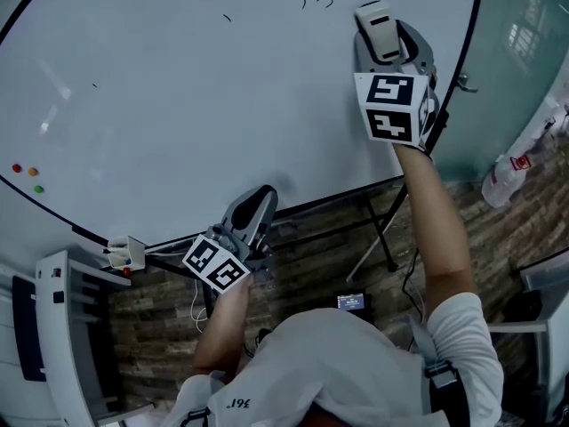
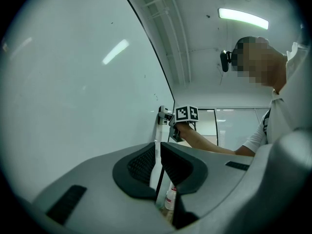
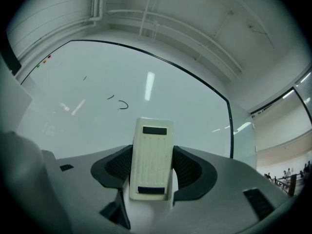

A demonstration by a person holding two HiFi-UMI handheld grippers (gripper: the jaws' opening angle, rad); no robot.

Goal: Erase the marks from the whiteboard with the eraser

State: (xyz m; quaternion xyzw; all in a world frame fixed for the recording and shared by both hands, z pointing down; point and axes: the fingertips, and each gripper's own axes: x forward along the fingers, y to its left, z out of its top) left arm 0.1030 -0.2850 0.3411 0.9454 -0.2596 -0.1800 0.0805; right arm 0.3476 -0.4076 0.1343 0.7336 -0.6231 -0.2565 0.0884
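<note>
Near the upper right edge of the large white whiteboard with a thin black frame (image 1: 222,105) (image 2: 73,106) (image 3: 185,111), the right gripper (image 1: 388,47) (image 3: 151,165) has its 2 grey jaws clamped on the sides of a cream rectangular plastic eraser (image 1: 380,27) (image 3: 151,145). The eraser stands lengthwise between the dark pads and its far end points toward the board's top. From the left gripper view it sits right at the board's surface, though actual contact cannot be made out. Just left of the eraser on the board lies a small curved black pen mark (image 1: 320,3) (image 3: 123,105) with a short stroke beside it. A 2nd short black dash (image 1: 227,17) (image 3: 85,78) sits farther left, and a tiny fleck (image 1: 95,84) lies toward the board's middle left. By the board's left edge are 3 small round magnets, red, orange and green (image 1: 32,174).

At the board's lower edge, the left gripper (image 1: 258,201) (image 2: 158,161) points at the frame. Its jaws are drawn almost together with only a thin slit between them, and they hold nothing. Below the board, black metal stand legs (image 1: 378,229) reach down to a brick-patterned floor (image 1: 311,265).
</note>
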